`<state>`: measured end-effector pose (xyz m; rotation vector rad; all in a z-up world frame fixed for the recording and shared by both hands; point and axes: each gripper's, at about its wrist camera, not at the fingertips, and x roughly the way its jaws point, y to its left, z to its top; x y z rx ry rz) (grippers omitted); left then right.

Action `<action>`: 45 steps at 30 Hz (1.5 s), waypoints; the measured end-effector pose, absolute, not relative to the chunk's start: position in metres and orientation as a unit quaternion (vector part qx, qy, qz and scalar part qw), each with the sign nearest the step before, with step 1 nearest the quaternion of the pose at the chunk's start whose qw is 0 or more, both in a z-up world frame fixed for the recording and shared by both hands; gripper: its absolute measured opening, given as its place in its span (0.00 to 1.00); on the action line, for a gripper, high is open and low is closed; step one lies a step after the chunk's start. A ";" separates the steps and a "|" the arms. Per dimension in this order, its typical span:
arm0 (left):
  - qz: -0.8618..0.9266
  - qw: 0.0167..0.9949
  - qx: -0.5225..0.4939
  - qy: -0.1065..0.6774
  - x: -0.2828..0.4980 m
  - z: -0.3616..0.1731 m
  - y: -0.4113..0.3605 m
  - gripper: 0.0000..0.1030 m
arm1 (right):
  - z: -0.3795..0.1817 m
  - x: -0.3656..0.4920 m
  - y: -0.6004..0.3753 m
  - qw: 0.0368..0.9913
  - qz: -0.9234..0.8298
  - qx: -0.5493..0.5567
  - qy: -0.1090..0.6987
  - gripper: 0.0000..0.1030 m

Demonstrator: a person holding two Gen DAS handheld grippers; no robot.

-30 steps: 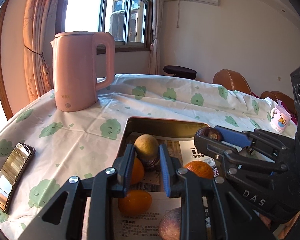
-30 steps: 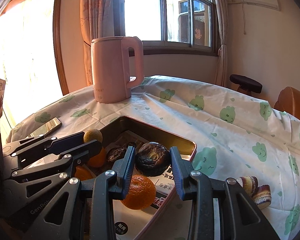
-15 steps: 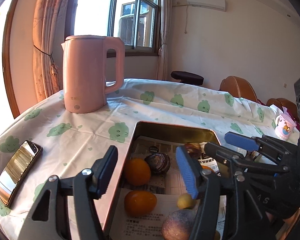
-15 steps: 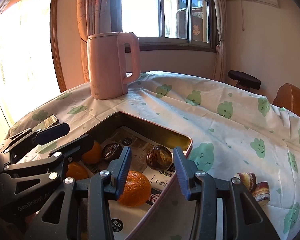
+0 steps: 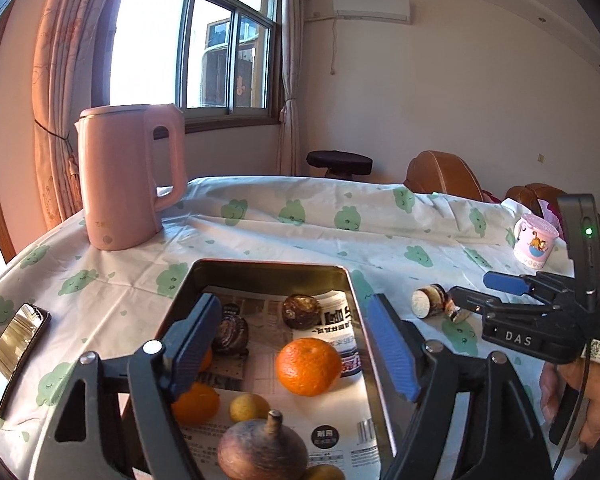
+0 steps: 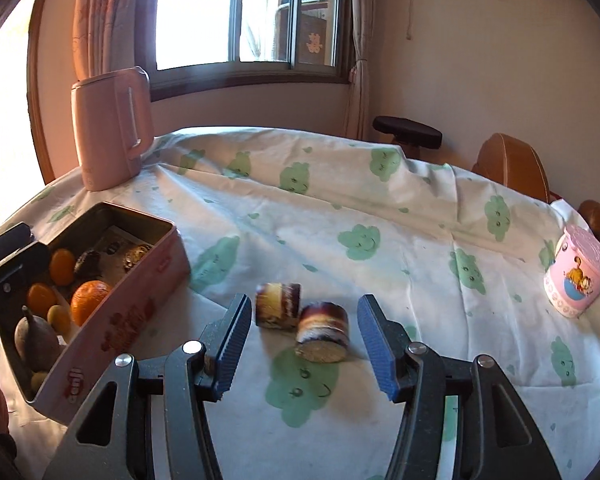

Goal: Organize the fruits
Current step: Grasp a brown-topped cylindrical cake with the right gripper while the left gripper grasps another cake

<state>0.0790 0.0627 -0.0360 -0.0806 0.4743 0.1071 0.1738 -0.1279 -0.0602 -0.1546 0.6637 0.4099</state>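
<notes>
A pink metal tin [image 5: 354,308] lined with newspaper holds an orange [image 5: 308,366], smaller oranges, a yellow fruit [image 5: 249,408], dark brown fruits [image 5: 301,311] and a brown pear-shaped fruit [image 5: 262,450]. The tin also shows in the right wrist view [image 6: 140,304]. My left gripper [image 5: 290,346] is open and empty above the tin. My right gripper [image 6: 300,344] is open and empty over the cloth, just before two short cut sugarcane-like pieces [image 6: 322,330], [image 6: 278,310]. The right gripper also shows in the left wrist view [image 5: 500,288].
A pink kettle [image 5: 130,176] stands at the back left of the cloth-covered table [image 6: 340,200]. A phone [image 5: 12,354] lies at the left edge. A pink cartoon cup [image 6: 578,282] stands at the right. Brown chairs [image 5: 444,172] and a stool are behind the table.
Both grippers let go of their fruits into the tin and opened wide. The right gripper has swung right, away from the tin, to the two cut pieces on the cloth.
</notes>
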 end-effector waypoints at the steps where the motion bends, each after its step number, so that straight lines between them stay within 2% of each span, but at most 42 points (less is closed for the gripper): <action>1: 0.050 0.970 -0.037 0.235 0.080 -0.036 0.058 0.77 | -0.065 0.177 -0.130 0.919 0.196 -0.076 0.332 0.55; 5: 0.037 0.971 -0.027 0.236 0.083 -0.033 0.045 0.77 | -0.076 0.185 -0.131 0.908 0.203 -0.079 0.358 0.55; 7: 0.031 0.971 -0.023 0.237 0.085 -0.032 0.038 0.82 | -0.078 0.186 -0.126 0.906 0.203 -0.091 0.359 0.55; 11: 0.021 0.971 -0.011 0.237 0.090 -0.030 0.025 0.83 | -0.087 0.197 -0.123 0.895 0.199 -0.100 0.387 0.54; 13: 0.014 0.970 -0.006 0.241 0.095 -0.031 0.019 0.83 | -0.089 0.202 -0.124 0.891 0.201 -0.095 0.397 0.44; 16: 0.004 0.968 0.000 0.250 0.101 -0.033 0.008 0.83 | -0.092 0.206 -0.126 0.884 0.213 -0.083 0.408 0.35; 30: -0.043 0.943 0.008 0.330 0.162 -0.058 -0.049 0.83 | -0.078 0.213 -0.189 0.914 0.143 -0.030 0.379 0.35; 33: -0.048 0.933 0.005 0.356 0.180 -0.066 -0.057 0.80 | -0.077 0.214 -0.200 0.915 0.144 -0.008 0.376 0.35; 38: -0.044 0.922 -0.001 0.386 0.201 -0.076 -0.061 0.66 | -0.076 0.213 -0.205 0.917 0.147 0.006 0.370 0.35; 39: -0.046 0.919 -0.006 0.392 0.205 -0.077 -0.061 0.58 | -0.076 0.213 -0.205 0.917 0.148 0.007 0.369 0.35; 45: -0.047 0.910 -0.010 0.411 0.217 -0.084 -0.064 0.55 | -0.076 0.213 -0.206 0.917 0.152 0.010 0.370 0.35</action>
